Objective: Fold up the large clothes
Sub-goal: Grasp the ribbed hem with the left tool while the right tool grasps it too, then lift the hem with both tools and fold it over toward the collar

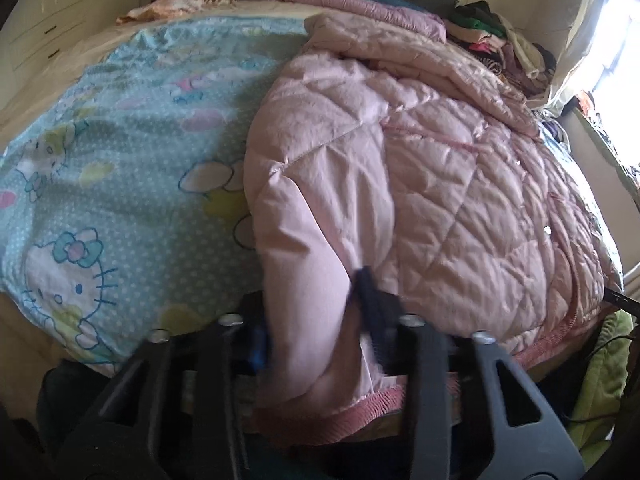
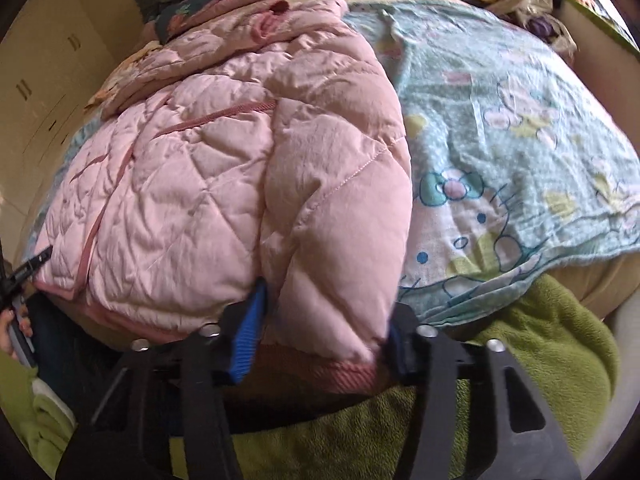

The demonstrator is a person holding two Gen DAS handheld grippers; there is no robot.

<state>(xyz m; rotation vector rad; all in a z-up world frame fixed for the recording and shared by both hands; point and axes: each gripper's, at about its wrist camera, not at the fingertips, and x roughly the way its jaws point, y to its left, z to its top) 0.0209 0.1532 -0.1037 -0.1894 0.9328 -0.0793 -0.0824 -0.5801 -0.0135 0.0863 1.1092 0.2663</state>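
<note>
On the bed, a pink quilted jacket (image 1: 400, 184) lies over a cartoon sheet (image 1: 100, 160), its long axis running toward twelve o'clock from both grippers. Left gripper (image 1: 316, 316) pinches the hem corner at six o'clock; right gripper (image 2: 324, 324) clamps the opposite hem corner (image 2: 340, 320), equally near.

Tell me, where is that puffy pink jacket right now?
The pink quilted jacket lies on the bed, on the cartoon-cat sheet. Its near hem is pinched at two spots: by the left tool and by the right tool.
</note>
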